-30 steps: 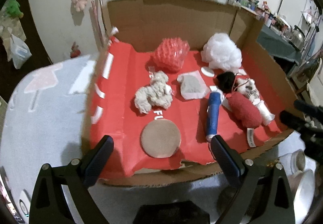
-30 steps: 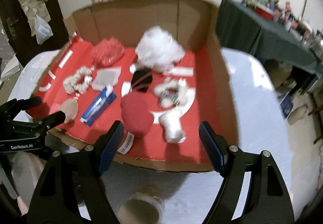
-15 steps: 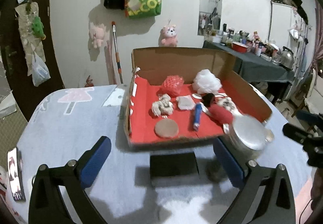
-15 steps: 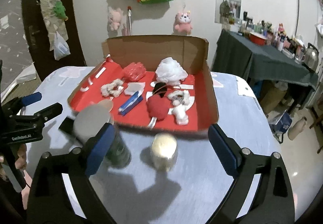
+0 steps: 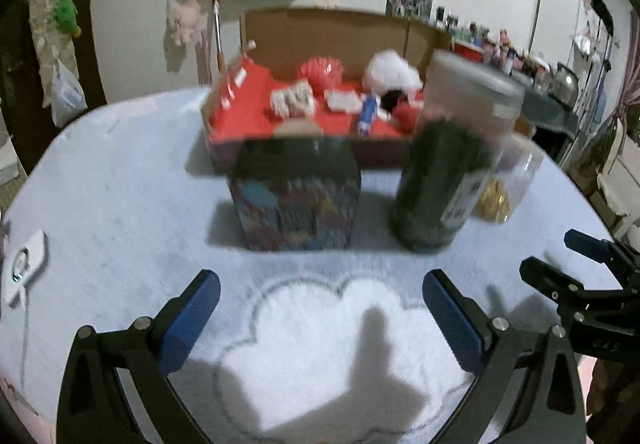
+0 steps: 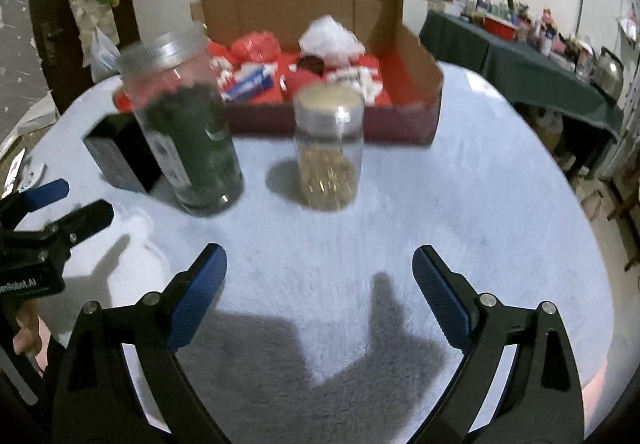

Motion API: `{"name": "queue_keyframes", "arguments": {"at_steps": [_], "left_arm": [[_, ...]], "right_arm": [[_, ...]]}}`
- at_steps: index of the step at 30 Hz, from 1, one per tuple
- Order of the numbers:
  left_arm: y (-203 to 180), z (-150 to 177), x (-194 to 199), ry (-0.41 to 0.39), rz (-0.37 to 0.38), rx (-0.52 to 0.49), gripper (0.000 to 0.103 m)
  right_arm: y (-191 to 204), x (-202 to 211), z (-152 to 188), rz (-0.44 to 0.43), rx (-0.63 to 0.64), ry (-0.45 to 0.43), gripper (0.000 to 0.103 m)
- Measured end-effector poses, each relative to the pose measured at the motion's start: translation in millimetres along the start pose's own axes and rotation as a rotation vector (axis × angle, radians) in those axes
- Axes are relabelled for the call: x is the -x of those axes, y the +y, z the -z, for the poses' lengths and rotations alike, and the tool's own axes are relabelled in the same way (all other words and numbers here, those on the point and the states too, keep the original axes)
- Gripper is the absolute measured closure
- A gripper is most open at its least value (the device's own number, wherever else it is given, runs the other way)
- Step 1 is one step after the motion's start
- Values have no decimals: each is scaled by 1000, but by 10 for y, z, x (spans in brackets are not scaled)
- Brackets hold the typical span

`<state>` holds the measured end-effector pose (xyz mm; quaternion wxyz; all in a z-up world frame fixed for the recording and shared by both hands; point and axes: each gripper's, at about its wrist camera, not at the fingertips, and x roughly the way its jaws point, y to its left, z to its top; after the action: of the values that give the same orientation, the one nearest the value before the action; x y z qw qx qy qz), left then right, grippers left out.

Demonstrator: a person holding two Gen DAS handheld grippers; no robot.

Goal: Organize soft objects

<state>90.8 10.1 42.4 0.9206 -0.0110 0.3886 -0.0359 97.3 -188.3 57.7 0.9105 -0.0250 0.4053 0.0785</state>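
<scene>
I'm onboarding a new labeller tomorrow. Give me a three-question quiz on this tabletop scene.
1. True or false: the right tongs are shut on the jar with the gold contents.
2. What stands between the patterned box and the gold jar in the left wrist view?
A. the tall jar with the dark green contents
B. a kettle
C. a plate
3. Where do the soft objects lie?

Key
1. False: both the right and the left tongs are open and hold nothing.
2. A
3. In the red-lined cardboard box, behind the jars.
</scene>
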Motion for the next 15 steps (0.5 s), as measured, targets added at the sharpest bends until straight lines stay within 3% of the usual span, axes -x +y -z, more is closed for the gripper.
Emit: {"name": "queue_keyframes", "arguments": {"at_steps": [8, 15], "left_arm": [[-101, 110, -255, 67, -63, -11, 0], [-91, 124, -270, 62, -76, -2, 0]], "right_arm": [[-10, -189, 102, 29, -15, 31, 8], [-1, -231, 139, 47, -18, 21, 6]]}}
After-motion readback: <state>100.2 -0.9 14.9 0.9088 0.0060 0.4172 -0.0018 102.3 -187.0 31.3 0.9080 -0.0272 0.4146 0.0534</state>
